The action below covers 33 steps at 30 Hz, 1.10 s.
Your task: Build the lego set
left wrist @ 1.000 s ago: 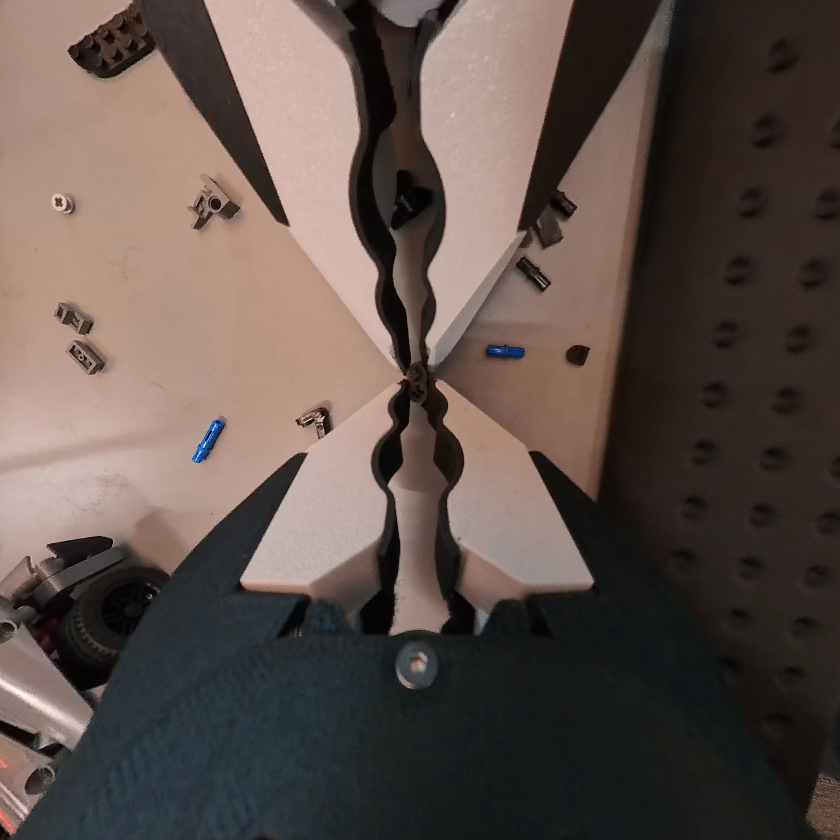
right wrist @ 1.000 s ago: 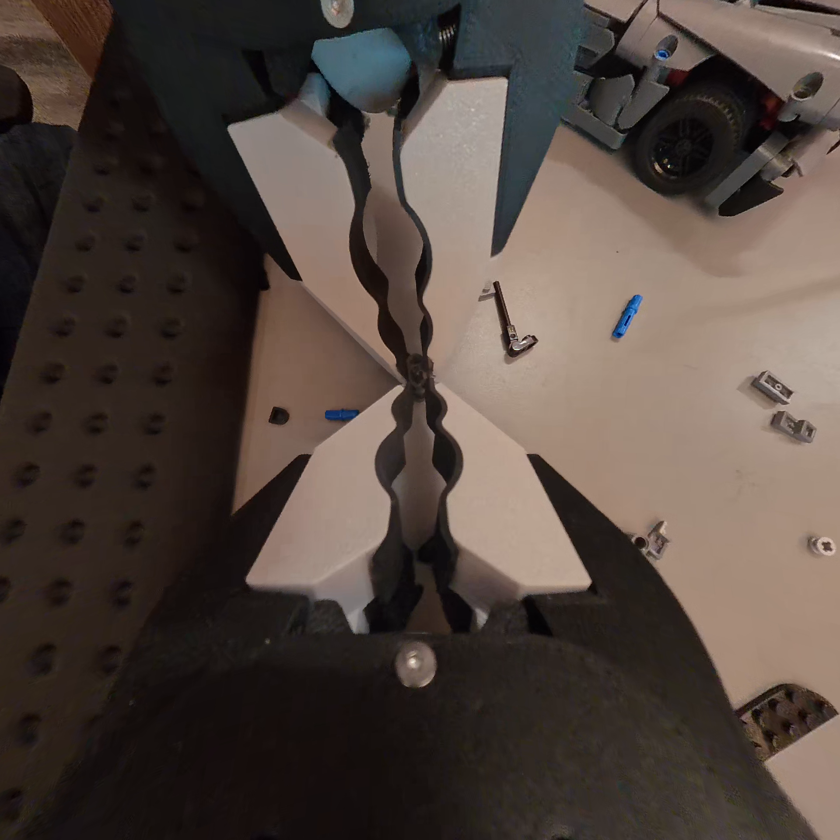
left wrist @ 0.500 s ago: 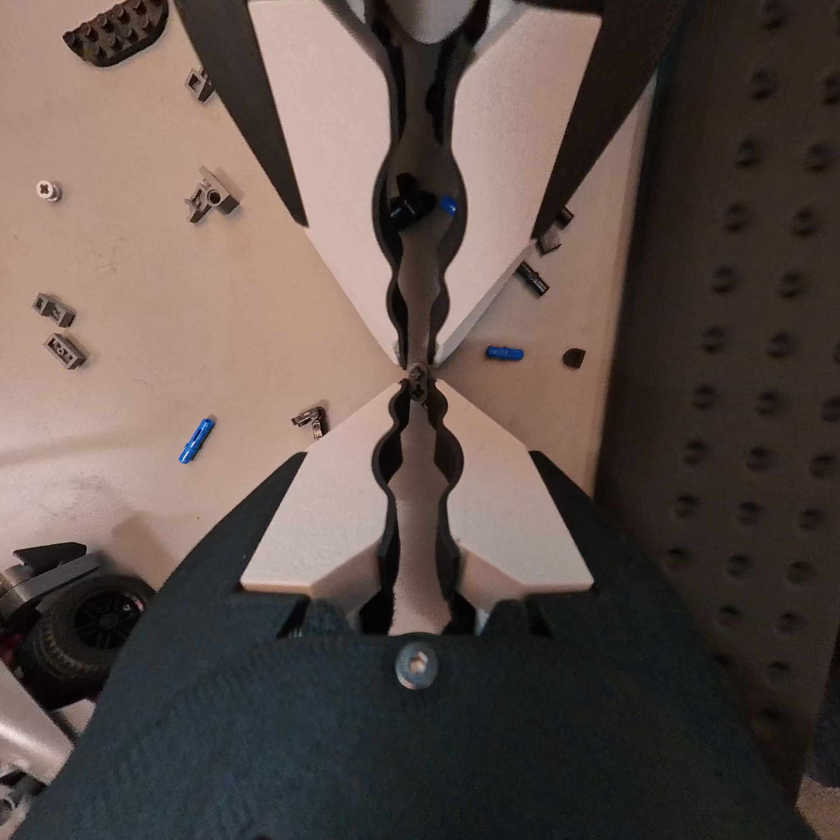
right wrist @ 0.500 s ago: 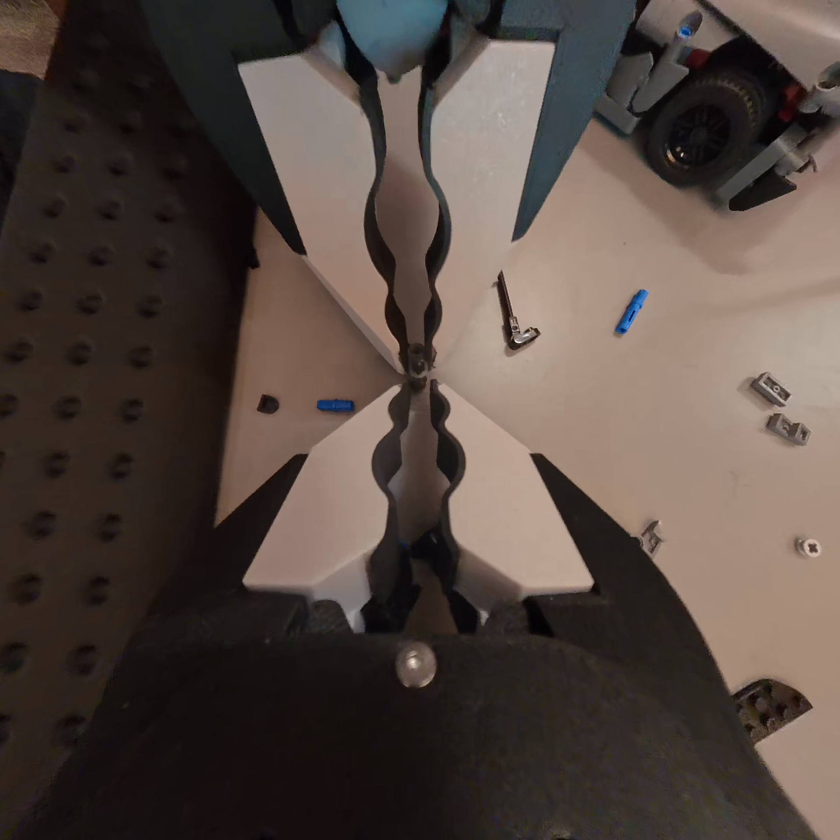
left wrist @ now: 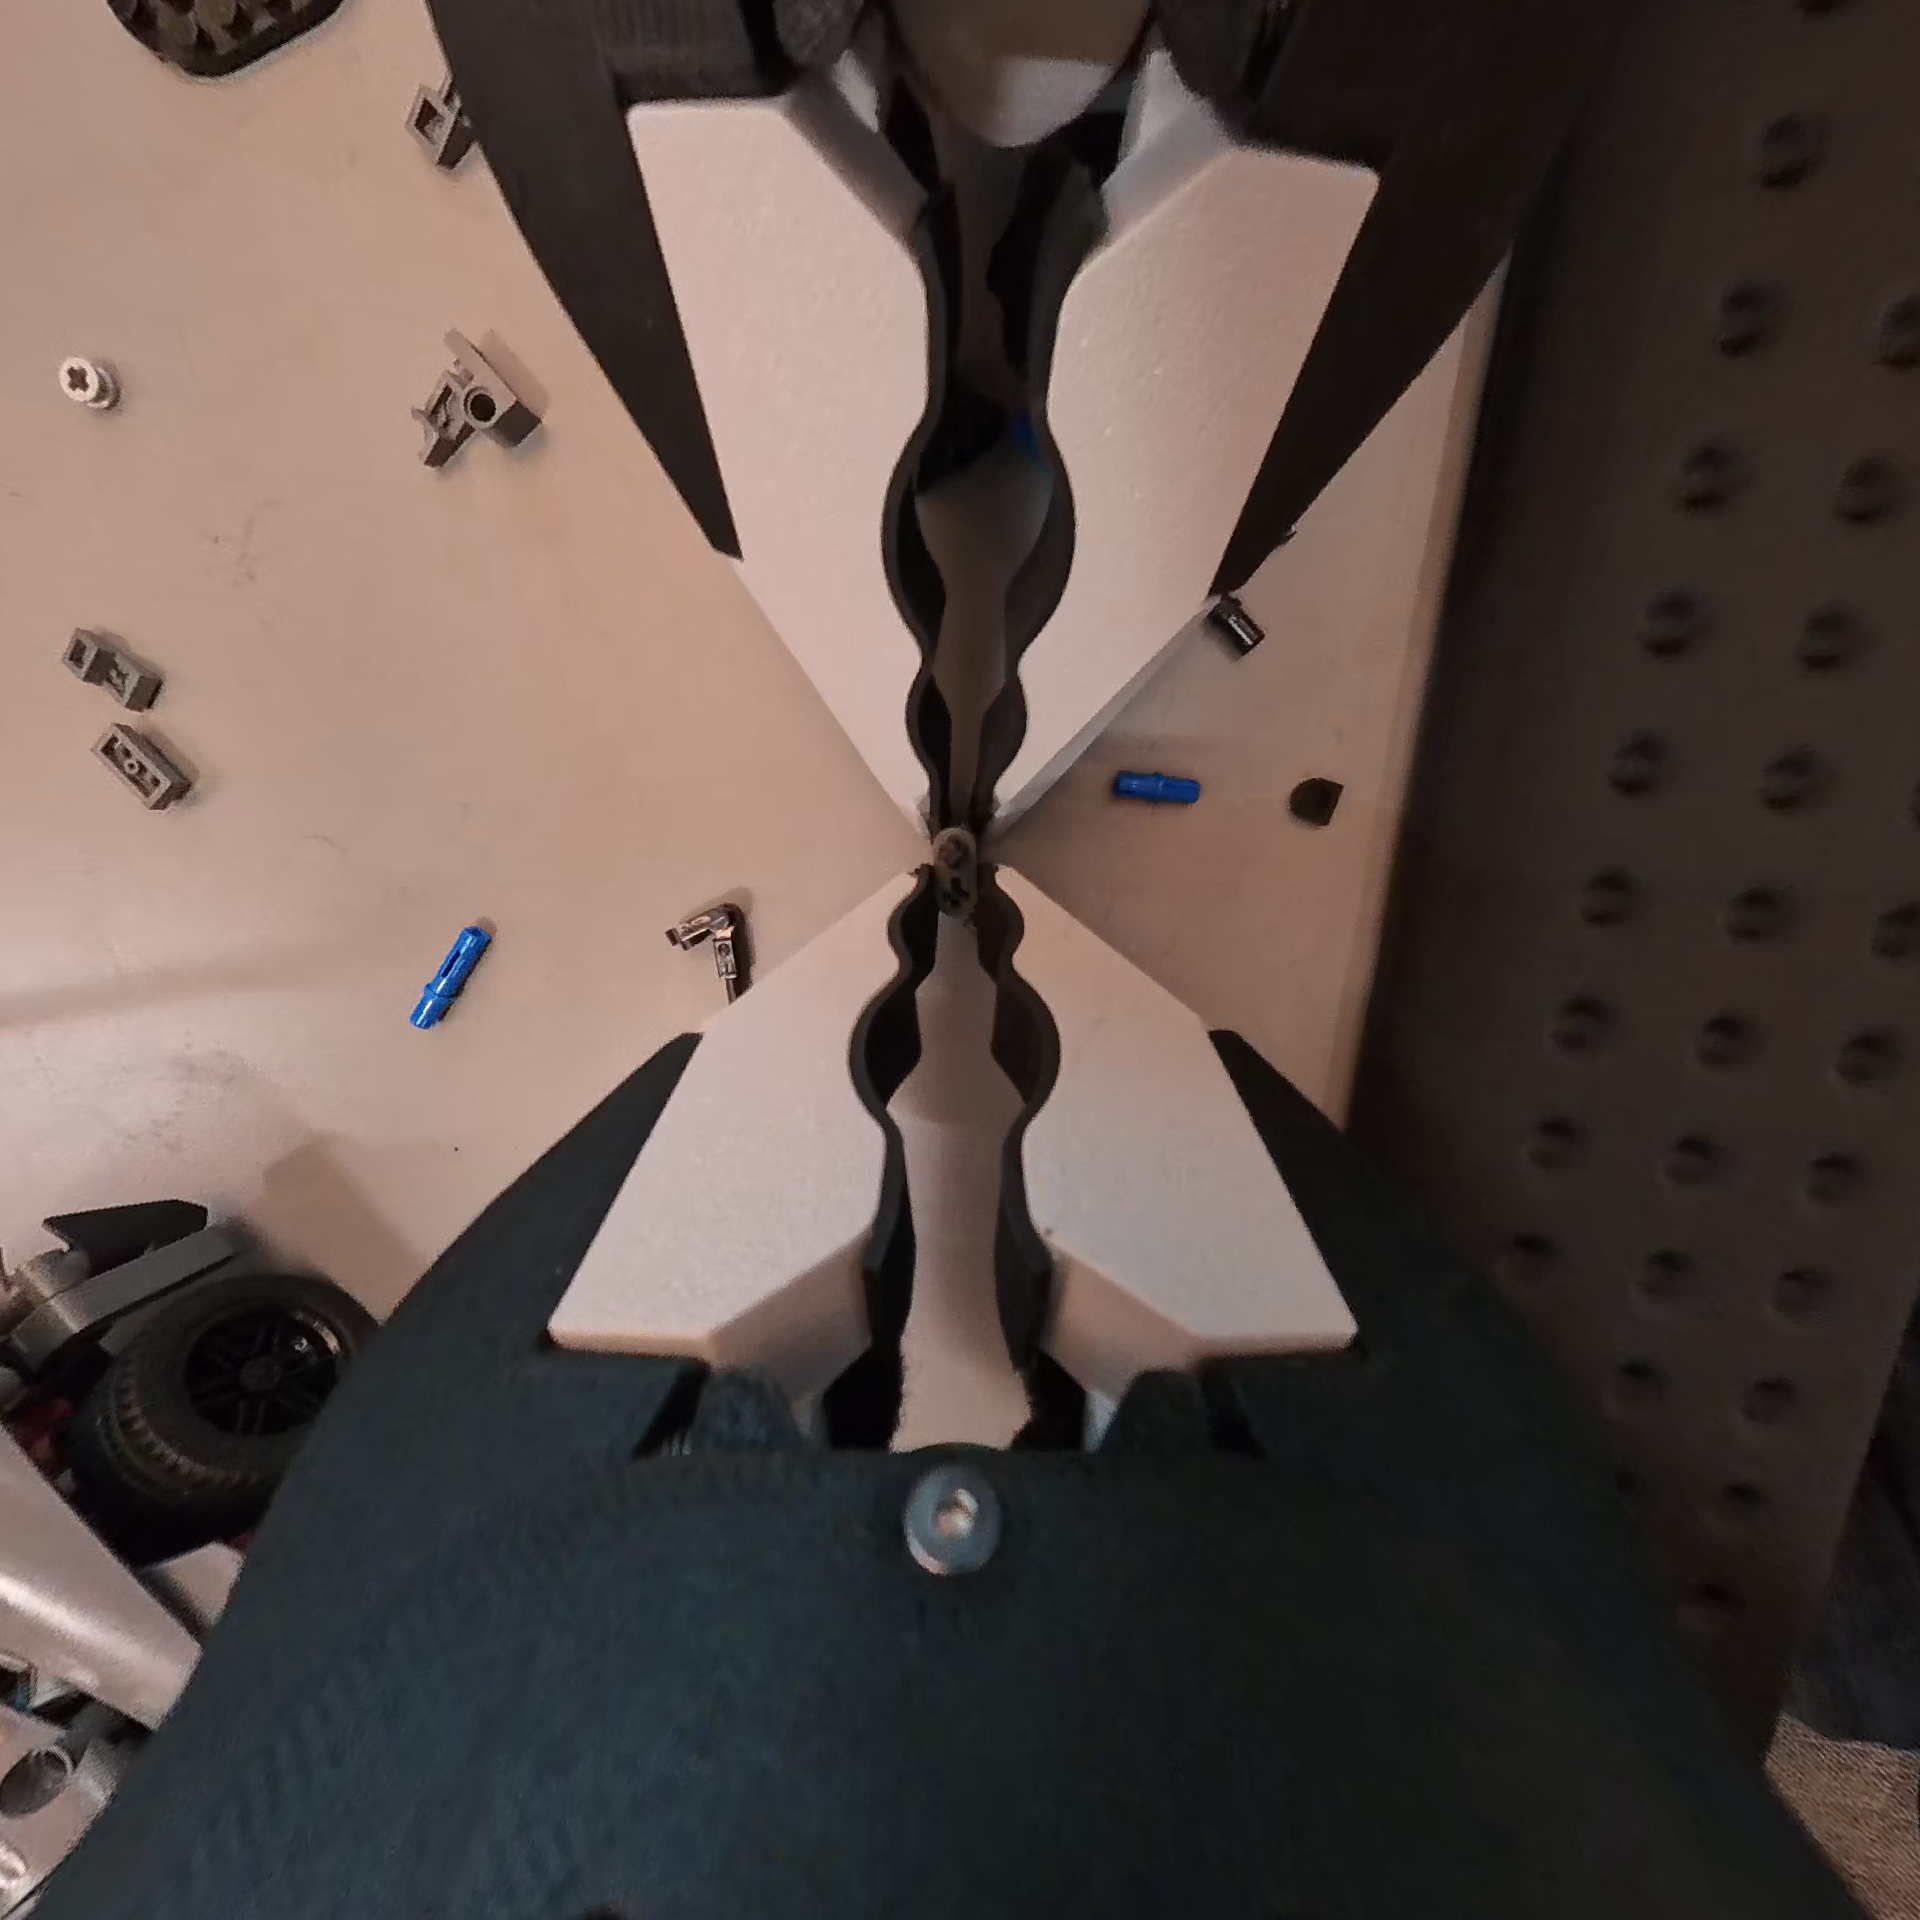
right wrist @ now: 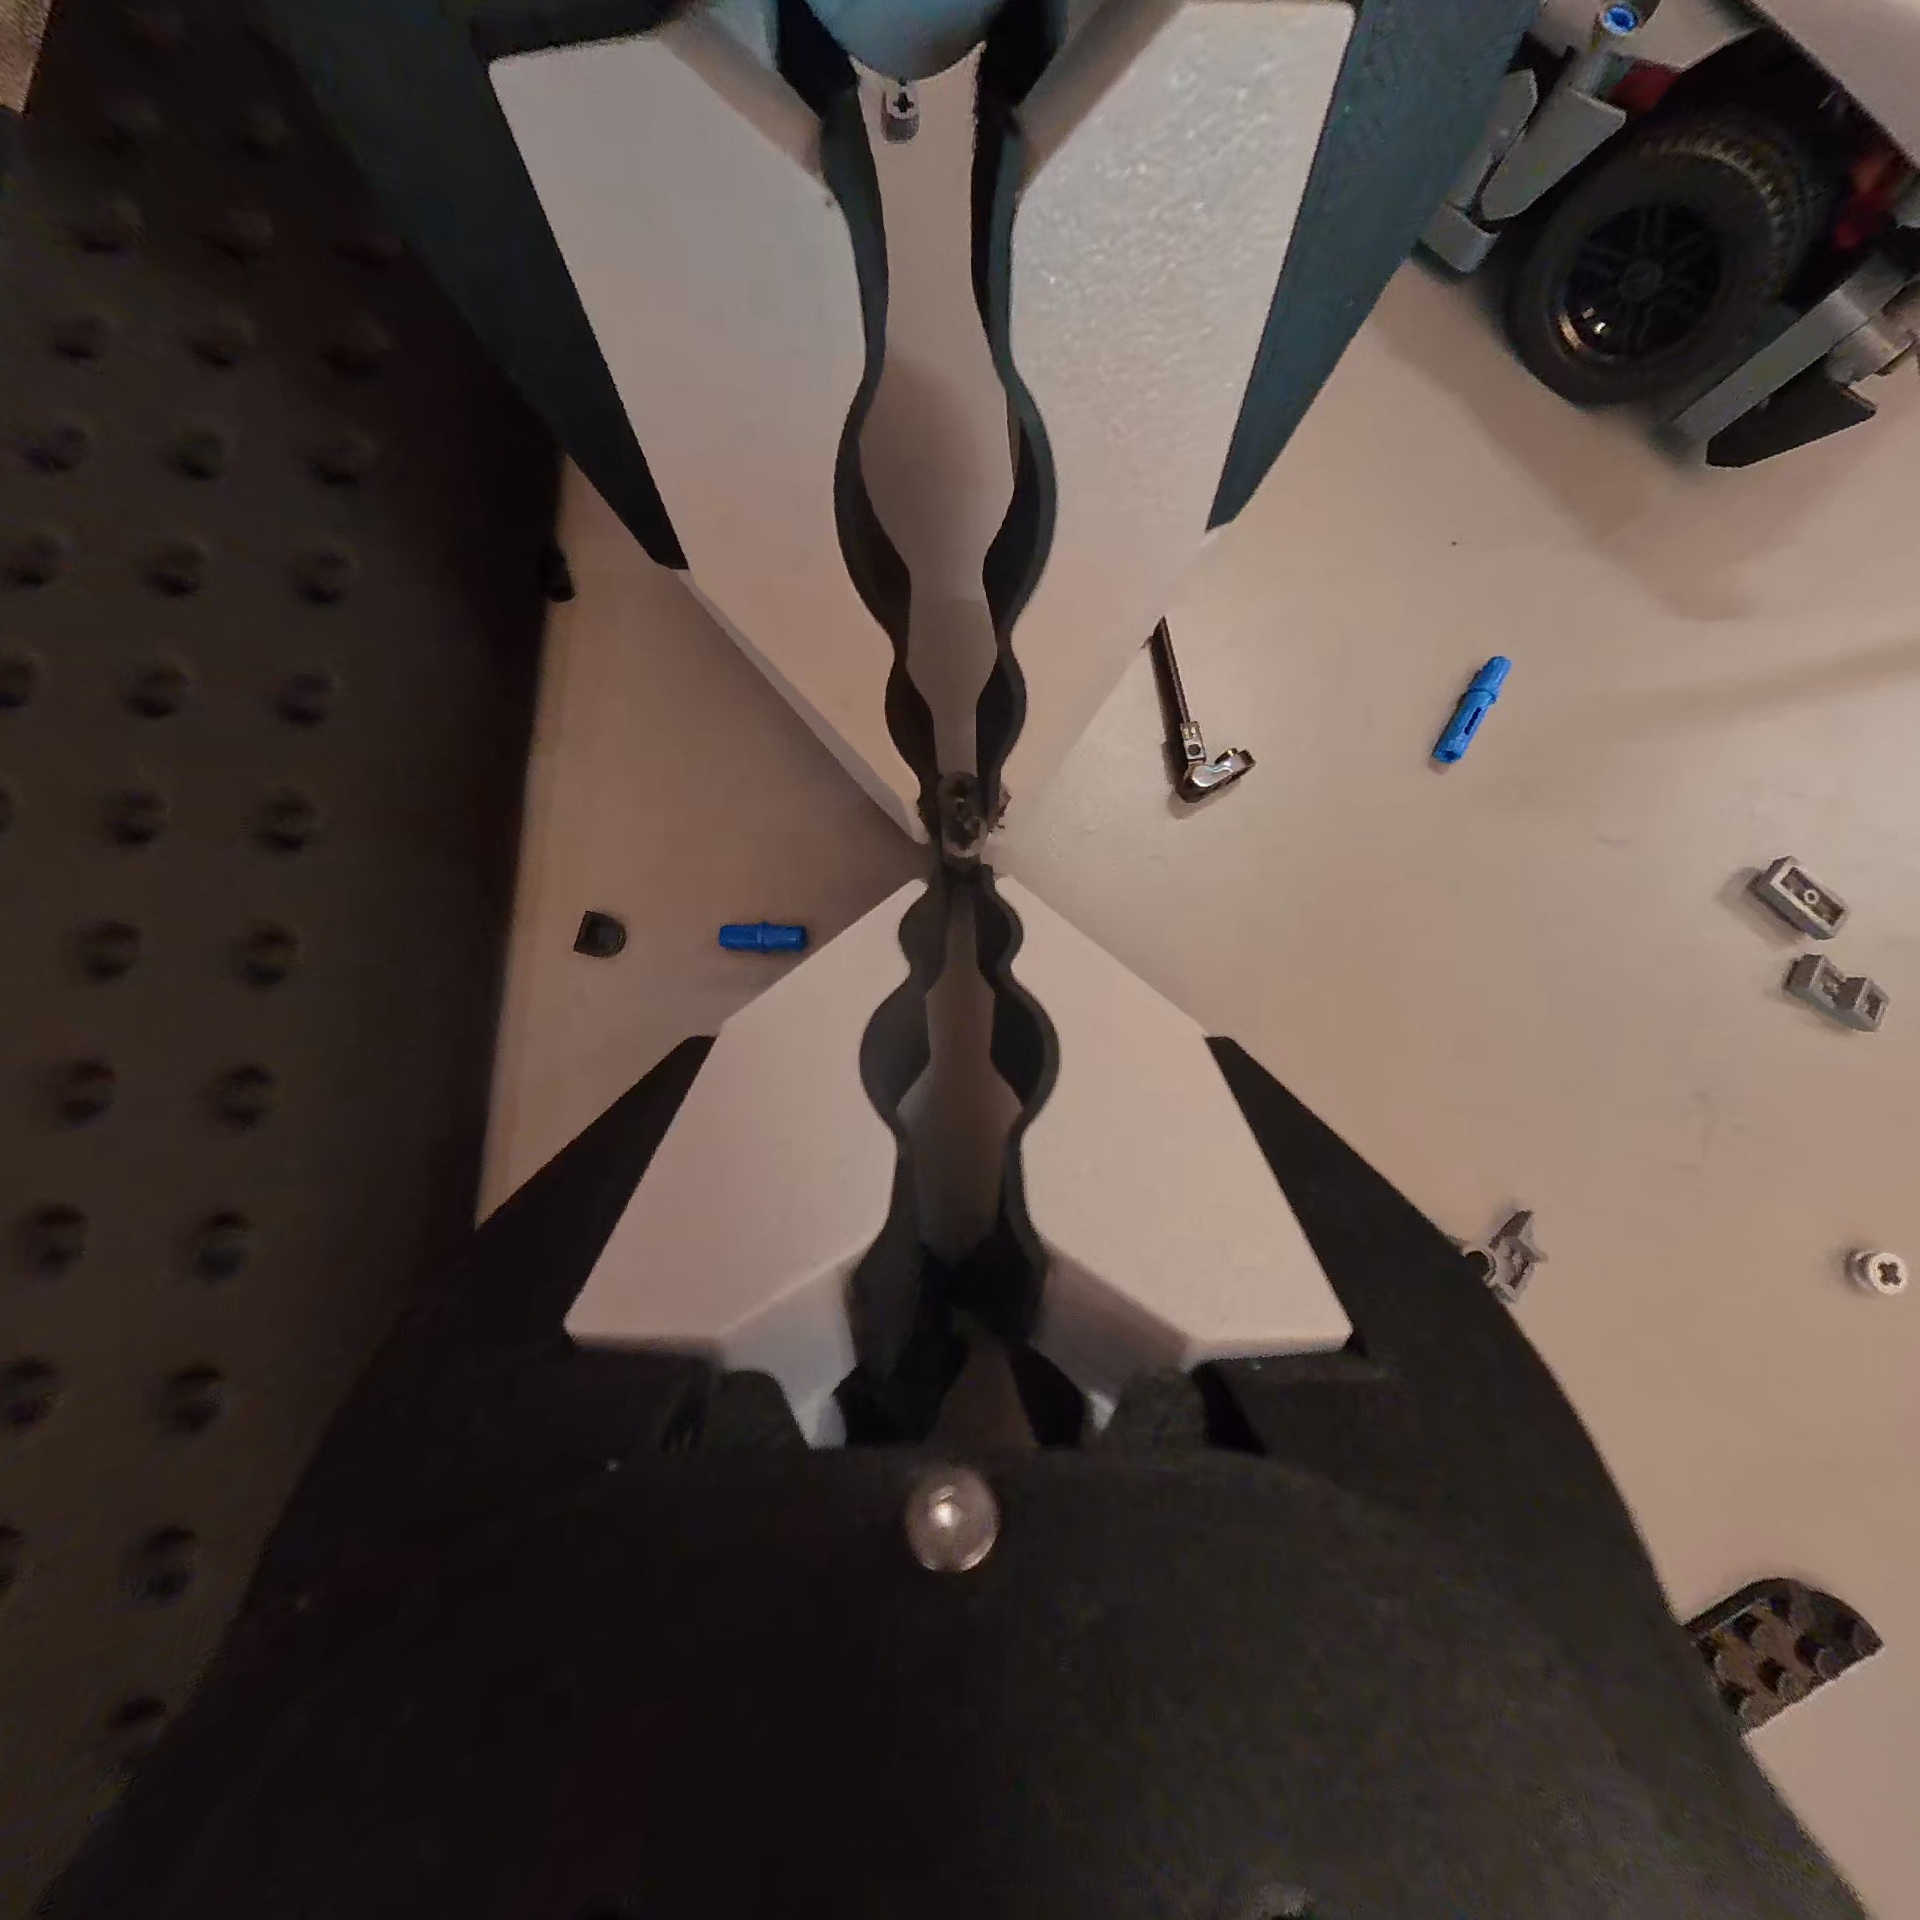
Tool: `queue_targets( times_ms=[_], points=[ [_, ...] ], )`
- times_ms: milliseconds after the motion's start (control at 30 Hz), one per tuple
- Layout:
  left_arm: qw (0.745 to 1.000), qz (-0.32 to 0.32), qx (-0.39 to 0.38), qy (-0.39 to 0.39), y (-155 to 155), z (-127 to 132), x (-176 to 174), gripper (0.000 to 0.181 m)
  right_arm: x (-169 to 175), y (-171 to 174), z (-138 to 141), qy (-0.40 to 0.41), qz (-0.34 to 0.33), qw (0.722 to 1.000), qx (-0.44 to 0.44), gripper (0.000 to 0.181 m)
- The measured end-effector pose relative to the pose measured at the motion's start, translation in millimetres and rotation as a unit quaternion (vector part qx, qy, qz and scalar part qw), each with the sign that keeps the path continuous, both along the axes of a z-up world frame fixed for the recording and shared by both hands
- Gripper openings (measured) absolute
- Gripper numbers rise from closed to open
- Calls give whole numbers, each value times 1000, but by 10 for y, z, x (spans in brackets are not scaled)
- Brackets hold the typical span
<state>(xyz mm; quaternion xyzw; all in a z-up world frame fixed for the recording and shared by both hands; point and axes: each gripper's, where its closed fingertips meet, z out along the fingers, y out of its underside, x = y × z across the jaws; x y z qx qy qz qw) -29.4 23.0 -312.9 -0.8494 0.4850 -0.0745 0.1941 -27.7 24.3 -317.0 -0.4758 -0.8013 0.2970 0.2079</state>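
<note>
A small dark Lego connector piece [left wrist: 956, 871] hangs above the pale table [left wrist: 312, 540], pinched between two grippers that meet tip to tip. My left gripper [left wrist: 956, 902] comes from the bottom of the left wrist view and is shut on it. My right gripper [left wrist: 961, 808] comes from the top there, and its tips close on the piece's far end. In the right wrist view my right gripper [right wrist: 961, 883] is at the bottom, the piece [right wrist: 961, 816] just beyond it, and the left gripper [right wrist: 961, 784] above. The grey Lego car [right wrist: 1662, 270] stands at the upper right.
A dark studded baseplate [left wrist: 1714, 831] borders the table on one side. Loose parts lie around: two blue pins [left wrist: 1155, 787] [left wrist: 450, 977], small grey plates [left wrist: 140, 766], a black lever piece [right wrist: 1195, 727], a black studded plate [right wrist: 1782, 1652], a grey round stud [right wrist: 1875, 1270]. Both grippers' tips are close together, under 4 cm apart. The grey Lego car [right wrist: 1662, 270] sits 15 cm or so from the ends of my left fingers. The left camera catches it too, in the left wrist view [left wrist: 244, 1378].
Both grippers stay shut, tip to tip on the small piece. Each has tilted a little, so the opposite gripper's base now shows at the top of each view.
</note>
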Motion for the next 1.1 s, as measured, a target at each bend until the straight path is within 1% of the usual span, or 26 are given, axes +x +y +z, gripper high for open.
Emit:
queue_targets(
  times_ms=[167,267,300,333,400,500,667,800,967,1100],
  points=[
    [1000,7,-12,-26,0,-2,-5,5,9,31,1,-3,-9,1000,-9,0],
    [1000,6,-11,-24,5,-1,-20,5,-2,6,115,21,-7,999,-36,0],
    [1000,4,-11,-25,5,-1,-19,5,-11,16,118,22,-9,999,-32,1],
    [1000,4,-11,-27,5,-2,-18,5,-29,33,107,24,-13,999,-22,6],
    [999,3,-12,-30,4,-2,-18,5,-43,-6,114,28,-6,999,-27,9],
    [999,-1,-12,-34,-2,-2,-3,5,-58,-6,158,39,-2,999,-23,7],
    [999,-3,-12,-35,-3,-3,-7,5,-63,-25,154,43,4,999,-21,4],
    [999,11,-20,-43,-5,-2,-21,10,-69,-30,154,43,1,998,-43,5],
    [996,14,-56,-61,-86,-20,-20,17,-71,-29,156,44,-2,997,-57,4],
    [996,16,-56,-66,-85,-50,4,18,-69,-22,157,41,-8,996,-76,4]
  ],
)
